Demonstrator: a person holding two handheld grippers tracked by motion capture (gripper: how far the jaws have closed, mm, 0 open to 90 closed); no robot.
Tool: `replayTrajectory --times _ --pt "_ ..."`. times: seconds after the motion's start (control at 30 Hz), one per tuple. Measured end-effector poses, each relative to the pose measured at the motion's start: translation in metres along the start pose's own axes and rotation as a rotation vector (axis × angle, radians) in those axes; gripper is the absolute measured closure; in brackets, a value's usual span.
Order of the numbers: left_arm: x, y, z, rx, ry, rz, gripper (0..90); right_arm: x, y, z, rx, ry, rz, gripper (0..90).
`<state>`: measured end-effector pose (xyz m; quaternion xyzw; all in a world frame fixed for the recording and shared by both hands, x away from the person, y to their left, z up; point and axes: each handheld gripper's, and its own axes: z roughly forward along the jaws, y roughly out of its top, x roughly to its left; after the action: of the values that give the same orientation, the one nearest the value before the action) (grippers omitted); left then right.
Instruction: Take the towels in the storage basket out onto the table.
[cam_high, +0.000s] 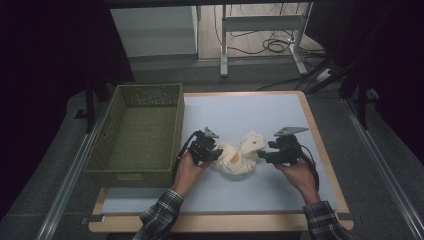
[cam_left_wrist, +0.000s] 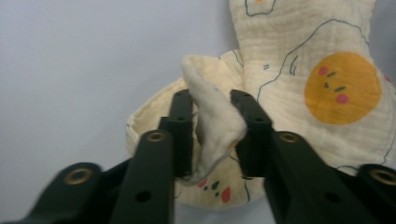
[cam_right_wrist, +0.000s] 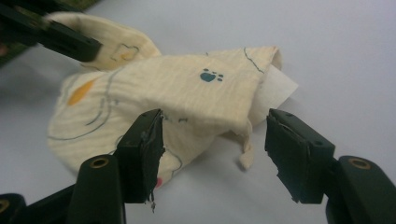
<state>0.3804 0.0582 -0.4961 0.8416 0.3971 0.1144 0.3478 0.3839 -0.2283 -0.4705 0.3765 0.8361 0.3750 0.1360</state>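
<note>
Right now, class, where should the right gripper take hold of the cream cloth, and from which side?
Grip the loose hanging corner of the cream cloth that droops between the right gripper and its open fingers. Come in level from the cloth's right end: that edge is lifted off the table, so both fingers can likely close around it.

Cream cloth (cam_high: 239, 156) with orange spots, olive-green basket (cam_high: 141, 135)
</note>
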Motion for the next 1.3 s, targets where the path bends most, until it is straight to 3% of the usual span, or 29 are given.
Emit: replayTrajectory --times 0.03,0.07,0.2,0.27,0.3,0.47,0.5,0.57,0.77,0.9,0.93,1.0,1.1,1.13,1.2,1.3 --pt "0.000 0.000 0.000 0.000 0.000 0.000 77.5 0.000 0.000 0.000 0.000 0.000 0.000 37.3" --pt "-0.001 0.000 -0.001 0.004 0.002 0.007 81.3 0.000 0.005 0.009 0.038 -0.012 -0.014 45.3" --pt "-0.004 0.001 -0.006 -0.005 0.005 0.020 84.2 0.000 0.008 0.015 0.077 0.010 -0.050 78.2" --pt "-0.005 0.001 -0.011 -0.022 0.003 0.014 84.2 0.002 0.006 0.009 0.088 0.015 -0.062 82.4" --pt "-0.005 0.001 -0.011 -0.022 0.003 0.014 84.1 0.002 0.006 0.009 0.088 0.015 -0.062 82.4" --pt "-0.011 -0.005 -0.030 -0.066 0.004 -0.003 83.6 0.008 -0.019 -0.035 0.039 -0.001 -0.090 83.4" --pt "-0.011 -0.005 -0.030 -0.066 0.004 -0.003 83.3 0.008 -0.019 -0.035 0.039 -0.001 -0.090 83.4" --pt "-0.017 -0.012 -0.036 -0.077 -0.013 -0.001 82.9 0.009 -0.041 -0.055 0.034 0.001 -0.073 82.9" --pt "-0.033 -0.028 -0.034 -0.049 -0.025 0.012 81.5 0.003 -0.086 -0.062 0.080 -0.008 -0.028 82.7" --pt "-0.036 -0.040 -0.029 -0.028 -0.022 0.007 80.9 -0.002 -0.107 -0.064 0.099 -0.002 0.015 82.2" --pt "-0.037 -0.045 -0.026 -0.017 -0.022 0.001 79.1 -0.005 -0.116 -0.067 0.105 0.001 0.026 78.3" --pt "-0.036 -0.050 -0.021 -0.006 -0.019 -0.008 73.3 -0.006 -0.119 -0.074 0.106 -0.011 0.028 71.9" --pt "-0.033 -0.053 -0.017 -0.007 -0.007 -0.022 55.9 -0.008 -0.117 -0.085 0.087 -0.035 0.036 66.5" --pt "-0.032 -0.053 -0.016 -0.011 -0.003 -0.024 55.0 -0.012 -0.110 -0.094 0.061 -0.037 0.056 62.5" --pt "-0.031 -0.052 -0.014 -0.018 0.001 -0.029 54.3 -0.013 -0.105 -0.094 0.056 -0.046 0.059 61.4" --pt "-0.026 -0.048 -0.012 -0.038 0.020 -0.042 53.0 -0.020 -0.082 -0.079 0.033 -0.045 0.064 58.4"
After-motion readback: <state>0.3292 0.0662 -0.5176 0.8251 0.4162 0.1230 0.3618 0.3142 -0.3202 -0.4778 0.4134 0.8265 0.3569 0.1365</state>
